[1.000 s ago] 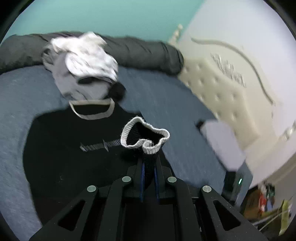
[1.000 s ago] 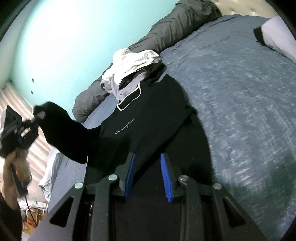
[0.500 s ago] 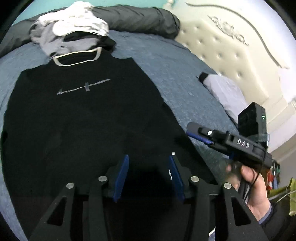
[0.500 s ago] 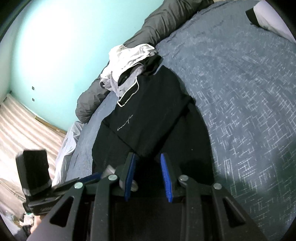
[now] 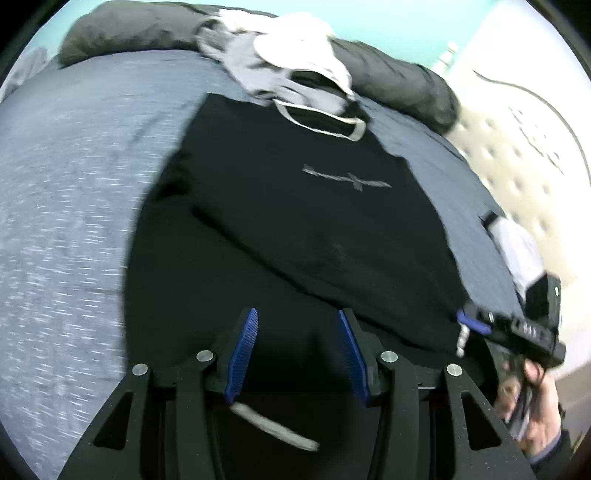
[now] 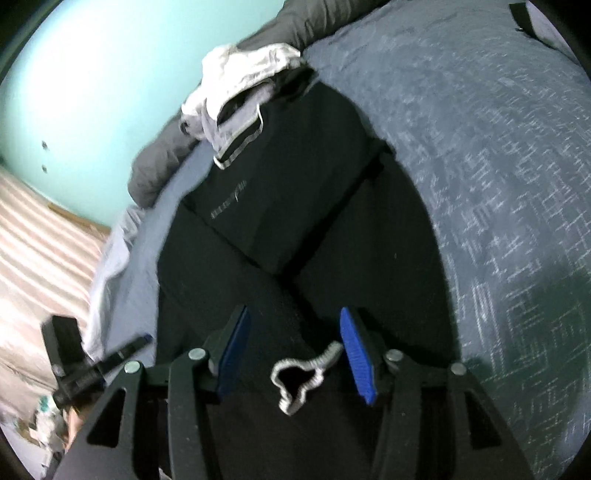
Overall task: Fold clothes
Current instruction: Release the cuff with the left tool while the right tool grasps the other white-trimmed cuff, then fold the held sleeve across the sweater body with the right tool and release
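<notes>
A black sweatshirt (image 5: 332,229) with a pale-trimmed collar lies flat on the blue-grey bed (image 5: 66,192), collar towards the far end. My left gripper (image 5: 297,317) hovers open over its near hem, holding nothing. A pale ribbed cuff (image 5: 273,424) lies low between the fingers, untouched. In the right wrist view the sweatshirt (image 6: 295,177) shows both sleeves laid across its lower part. My right gripper (image 6: 293,317) is open wide above it, with a ribbed cuff (image 6: 299,380) lying loose between the fingers. Each gripper shows at the edge of the other's view.
A heap of white and grey clothes (image 5: 288,55) sits just beyond the collar, against a dark grey bolster (image 5: 129,33). A tufted cream headboard (image 5: 517,129) stands at the right, with a white folded item (image 5: 517,243) on the bed near it. A hand (image 5: 535,406) holds the right gripper.
My left gripper has let go of the ribbed cuff it held up a second ago and now stands open over the hem. My right gripper's jaws have opened wider.
</notes>
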`<state>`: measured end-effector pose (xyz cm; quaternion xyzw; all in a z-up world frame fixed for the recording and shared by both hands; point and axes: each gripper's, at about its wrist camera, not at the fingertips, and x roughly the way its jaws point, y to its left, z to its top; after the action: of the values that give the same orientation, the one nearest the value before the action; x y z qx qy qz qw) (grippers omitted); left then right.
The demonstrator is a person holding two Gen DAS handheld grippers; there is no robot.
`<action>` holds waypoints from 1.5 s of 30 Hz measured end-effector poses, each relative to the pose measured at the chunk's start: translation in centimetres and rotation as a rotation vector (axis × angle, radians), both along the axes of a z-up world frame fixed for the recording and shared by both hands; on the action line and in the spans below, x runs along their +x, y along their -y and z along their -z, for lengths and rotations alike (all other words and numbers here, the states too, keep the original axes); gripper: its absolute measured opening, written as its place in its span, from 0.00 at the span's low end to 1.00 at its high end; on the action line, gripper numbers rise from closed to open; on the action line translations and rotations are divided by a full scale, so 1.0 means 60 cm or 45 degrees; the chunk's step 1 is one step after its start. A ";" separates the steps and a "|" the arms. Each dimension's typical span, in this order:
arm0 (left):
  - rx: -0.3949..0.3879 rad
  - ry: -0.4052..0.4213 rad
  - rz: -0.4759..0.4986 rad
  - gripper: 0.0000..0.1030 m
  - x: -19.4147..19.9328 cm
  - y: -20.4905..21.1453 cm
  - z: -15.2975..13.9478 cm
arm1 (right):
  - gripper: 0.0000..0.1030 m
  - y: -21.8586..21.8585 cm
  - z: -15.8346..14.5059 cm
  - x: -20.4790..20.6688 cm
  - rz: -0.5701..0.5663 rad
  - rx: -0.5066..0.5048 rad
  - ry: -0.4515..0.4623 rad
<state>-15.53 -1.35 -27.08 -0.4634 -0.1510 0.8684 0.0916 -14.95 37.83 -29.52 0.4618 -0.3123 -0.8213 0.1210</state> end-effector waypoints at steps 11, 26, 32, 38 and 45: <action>-0.221 -0.014 -0.150 0.47 -0.092 0.097 0.015 | 0.12 0.010 0.016 0.012 -0.066 0.078 0.025; -0.511 0.003 -0.016 0.10 -0.201 0.087 0.049 | 0.07 0.004 0.013 0.011 -0.077 0.019 0.012; -0.238 -0.049 -0.134 0.10 -0.185 0.155 0.035 | 0.07 0.006 0.015 0.010 -0.085 0.021 0.024; -0.053 -0.015 -0.235 0.08 -0.169 0.202 0.059 | 0.07 0.011 0.016 0.010 -0.097 0.037 0.030; -0.130 -0.021 -0.228 0.11 -0.156 0.196 0.028 | 0.09 0.004 0.015 0.004 -0.049 0.023 0.036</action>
<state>-24.87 -13.08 -28.78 -0.4450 -0.1466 0.8834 -0.0088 -14.72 37.60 -30.41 0.4804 -0.2974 -0.8150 0.1282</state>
